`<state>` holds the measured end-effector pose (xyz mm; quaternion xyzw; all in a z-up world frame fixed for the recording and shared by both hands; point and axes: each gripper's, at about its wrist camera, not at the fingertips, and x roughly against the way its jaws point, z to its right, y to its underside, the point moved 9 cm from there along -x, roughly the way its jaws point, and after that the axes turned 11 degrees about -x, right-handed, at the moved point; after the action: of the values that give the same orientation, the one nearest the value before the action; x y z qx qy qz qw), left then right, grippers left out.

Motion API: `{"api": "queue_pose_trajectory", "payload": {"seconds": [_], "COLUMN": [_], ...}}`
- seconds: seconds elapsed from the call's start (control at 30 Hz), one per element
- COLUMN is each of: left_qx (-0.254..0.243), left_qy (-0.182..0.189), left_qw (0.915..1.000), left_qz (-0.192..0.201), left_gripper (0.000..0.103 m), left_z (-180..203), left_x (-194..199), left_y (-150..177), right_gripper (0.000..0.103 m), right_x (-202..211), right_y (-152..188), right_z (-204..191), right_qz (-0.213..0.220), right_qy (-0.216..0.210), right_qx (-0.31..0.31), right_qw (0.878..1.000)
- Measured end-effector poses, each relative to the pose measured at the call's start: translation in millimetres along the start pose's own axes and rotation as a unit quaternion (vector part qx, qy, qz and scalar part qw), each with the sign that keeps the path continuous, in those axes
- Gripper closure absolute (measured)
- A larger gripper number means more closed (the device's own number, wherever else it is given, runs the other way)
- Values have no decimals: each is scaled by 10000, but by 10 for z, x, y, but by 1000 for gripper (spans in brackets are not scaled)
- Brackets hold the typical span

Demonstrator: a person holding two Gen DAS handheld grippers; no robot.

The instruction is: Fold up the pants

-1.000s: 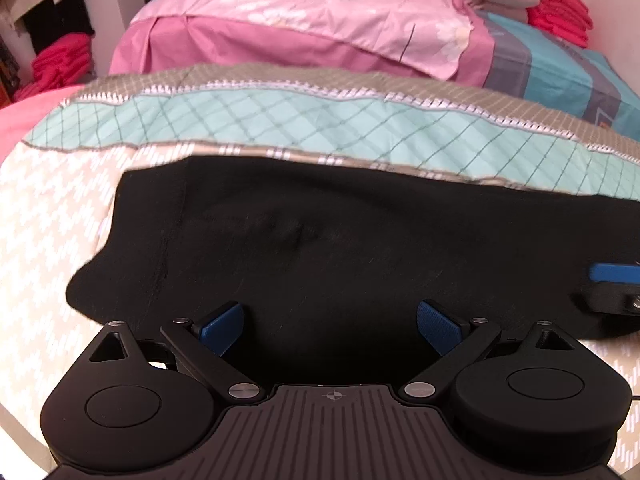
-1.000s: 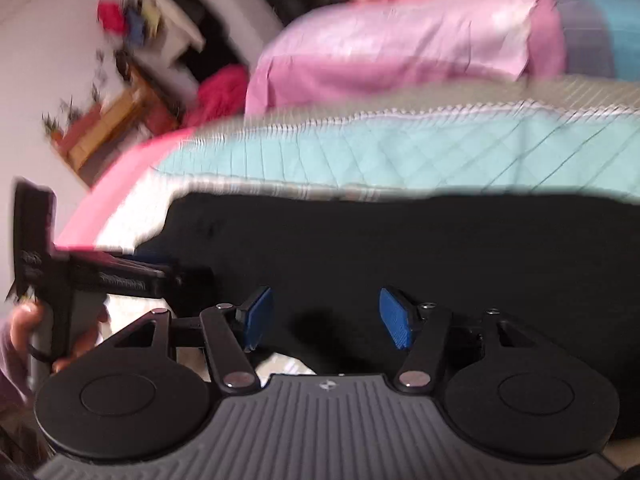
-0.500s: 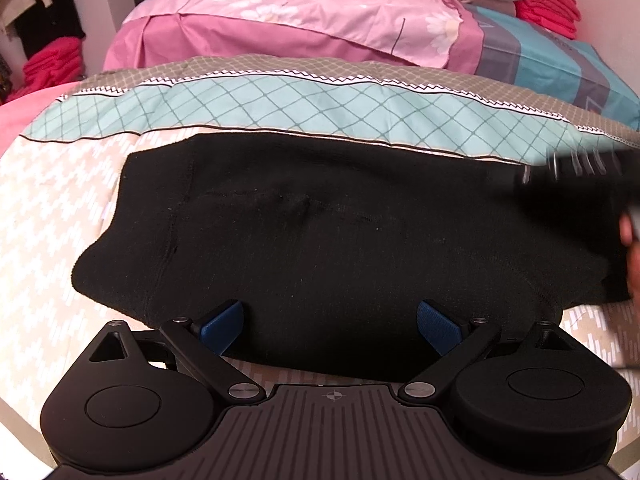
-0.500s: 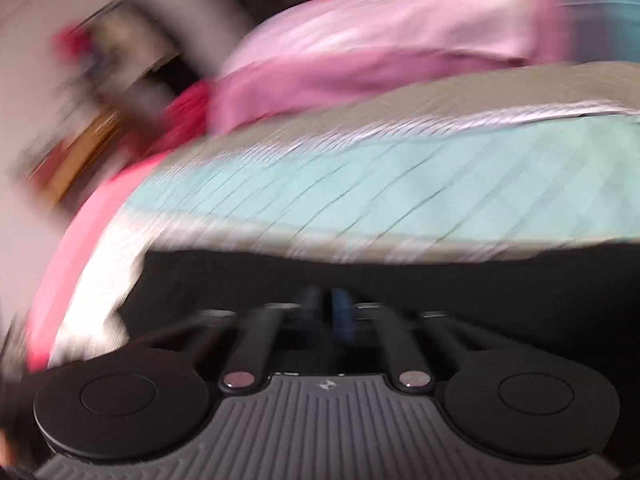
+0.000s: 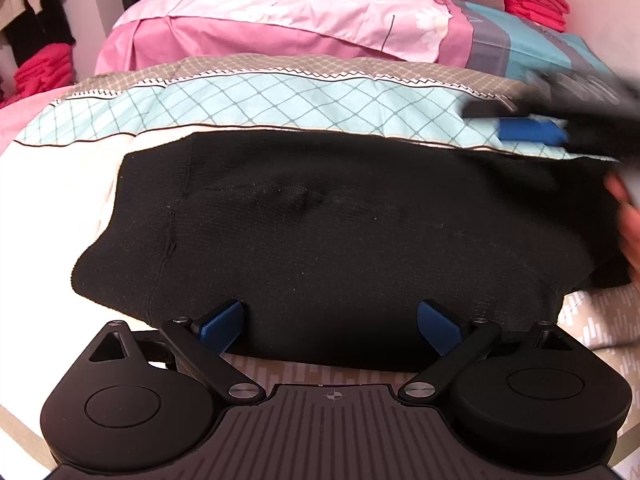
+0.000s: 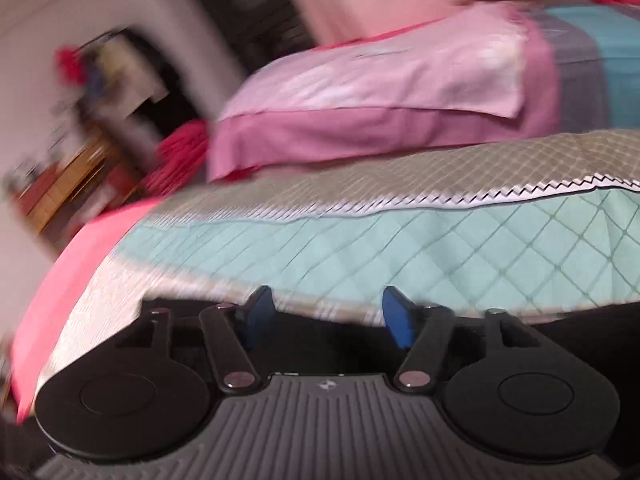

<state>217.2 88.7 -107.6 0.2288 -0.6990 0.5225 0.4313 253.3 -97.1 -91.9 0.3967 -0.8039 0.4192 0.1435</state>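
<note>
The black pants (image 5: 340, 236) lie folded into a wide flat rectangle on the patterned bedspread (image 5: 280, 100). My left gripper (image 5: 330, 326) is open and empty, its blue pads at the near edge of the pants. My right gripper (image 6: 326, 316) is open and empty, above the far edge of the pants (image 6: 580, 328). It shows blurred in the left wrist view (image 5: 536, 130), at the far right above the pants, with the hand below it.
Pink pillows (image 5: 304, 12) and a striped blanket (image 5: 532, 48) lie at the head of the bed. Red folded clothes (image 5: 536, 0) sit at the far right, more red clothes (image 5: 40, 72) at the left. A cluttered shelf (image 6: 80, 160) stands left of the bed.
My right gripper shut, swept over the pants, then opened and now sits at their far edge. My left gripper pulled back a little and stayed open. The right end of the pants is now folded in.
</note>
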Motion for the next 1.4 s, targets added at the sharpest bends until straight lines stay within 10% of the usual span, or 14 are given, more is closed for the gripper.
{"api": "queue_pose_trajectory", "payload": {"seconds": [0.13, 0.27, 0.37, 0.47, 0.6, 1.1, 1.3, 1.4], "left_qx": [39, -82, -62, -59, -119, 21, 40, 55], "left_qy": [183, 94, 100, 118, 118, -127, -229, -198], "left_qw": [9997, 9999, 9999, 9999, 9998, 9995, 9994, 9994], "left_qz": [160, 78, 3, 2, -51, -288, -263, -280], "left_gripper": [0, 0, 0, 0, 0, 0, 0, 0], "left_z": [53, 119, 152, 209, 317, 393, 417, 403], "left_x": [68, -53, -140, -168, -267, -504, -543, -538], "left_y": [-110, -271, -351, -418, -522, -518, -536, -546], "right_gripper": [35, 61, 32, 30, 35, 16, 16, 38], "right_x": [291, 776, 1496, 2228, 2814, 2659, 2510, 2529], "right_y": [404, 86, -189, -118, 286, -271, -61, -217], "right_z": [280, 1223, 1941, 2444, 2874, 3214, 2895, 3052], "right_qz": [-548, 62, 1249, 2138, 2241, 2814, 2635, 2834], "right_qy": [-99, 211, 548, 1137, 1903, 983, 1370, 1259], "right_qx": [-211, -1140, -2471, -3149, -3715, -3557, -2614, -2982], "right_qw": [9982, 9932, 9593, 9177, 8806, 8858, 9184, 9027]}}
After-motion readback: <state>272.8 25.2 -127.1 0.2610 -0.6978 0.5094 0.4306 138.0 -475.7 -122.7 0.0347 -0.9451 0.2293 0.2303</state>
